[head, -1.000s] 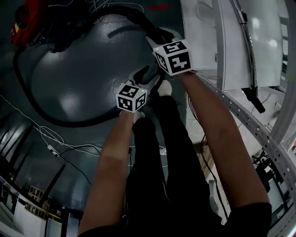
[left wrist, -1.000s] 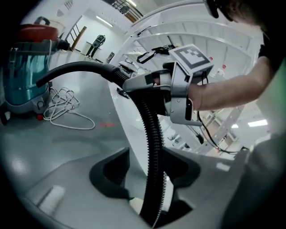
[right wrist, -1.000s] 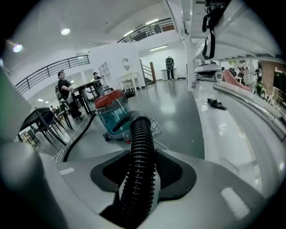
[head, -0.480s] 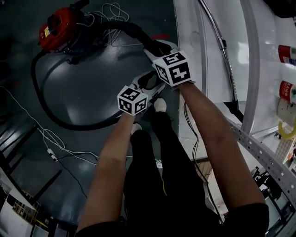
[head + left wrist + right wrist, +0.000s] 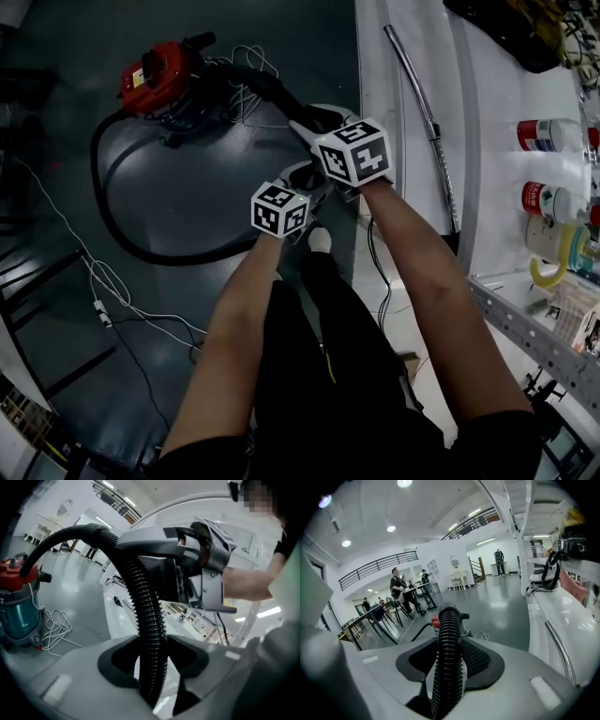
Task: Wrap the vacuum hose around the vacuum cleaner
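At the left, the red-topped canister vacuum cleaner [image 5: 159,70] stands on the floor, and the black ribbed vacuum hose [image 5: 122,234] is laid from it in a wide loop whose long axis curves round and rises to the hands. There it is pinched by the left gripper [image 5: 307,176] and, just beyond, the right gripper [image 5: 305,117], whose jaws have just been closing on it. The lifted stretch is pointed back toward the cleaner, presumably for winding.

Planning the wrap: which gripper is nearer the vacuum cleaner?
The right gripper, ahead of the left gripper along the hose; both just closed further on it.
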